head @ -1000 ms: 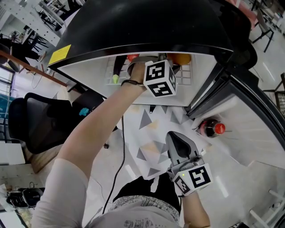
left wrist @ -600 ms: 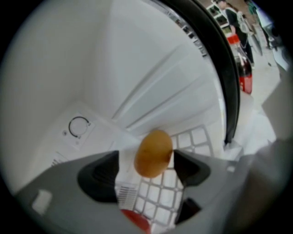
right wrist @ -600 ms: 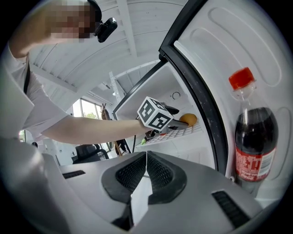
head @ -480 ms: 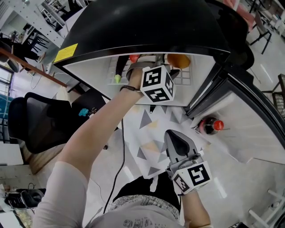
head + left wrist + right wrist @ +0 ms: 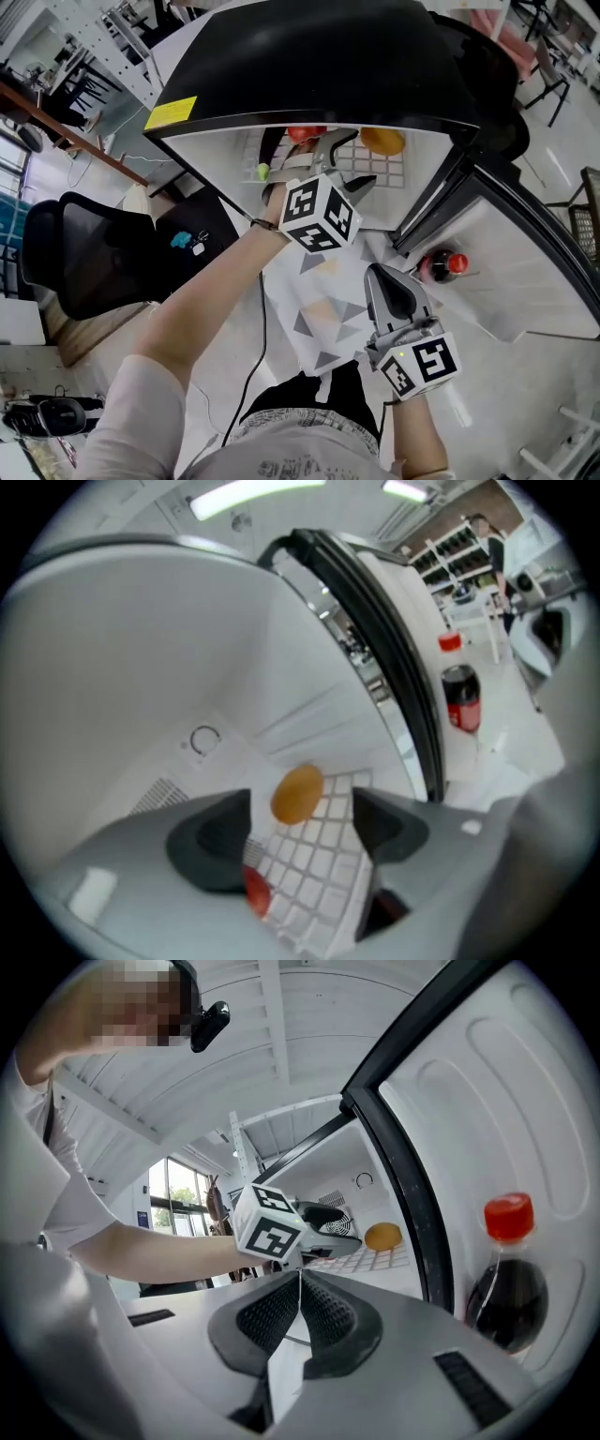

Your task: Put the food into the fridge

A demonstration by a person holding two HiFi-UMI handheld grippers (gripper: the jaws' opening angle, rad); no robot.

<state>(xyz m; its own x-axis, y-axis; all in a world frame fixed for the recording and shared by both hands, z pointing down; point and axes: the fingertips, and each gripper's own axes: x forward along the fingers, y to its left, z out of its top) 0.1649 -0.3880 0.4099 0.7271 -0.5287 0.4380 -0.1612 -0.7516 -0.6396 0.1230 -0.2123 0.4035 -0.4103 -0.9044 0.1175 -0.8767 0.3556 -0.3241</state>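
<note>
Fridge shelf (image 5: 382, 169), red food (image 5: 305, 134) half-hidden

Bright overhead light, fisheye edges, left view blurry.

1. Cannot name the red food (image 5: 255, 892) just behind the left hand-held gripper (image 5: 300, 810): half covered by its left jaw.
2. From the head view: orange fruit (image 5: 382, 142) beyond that hand-held gripper, upper edge cut off by the fridge's black top (image 5: 309, 66).
3. Too small to name: dark thing with a green tip (image 5: 265, 161), left of the same hand-held gripper.
4. Red-capped bottle (image 5: 506, 1288), right of the right hand-held gripper (image 5: 300, 1281): base hidden behind that gripper's body.
</note>
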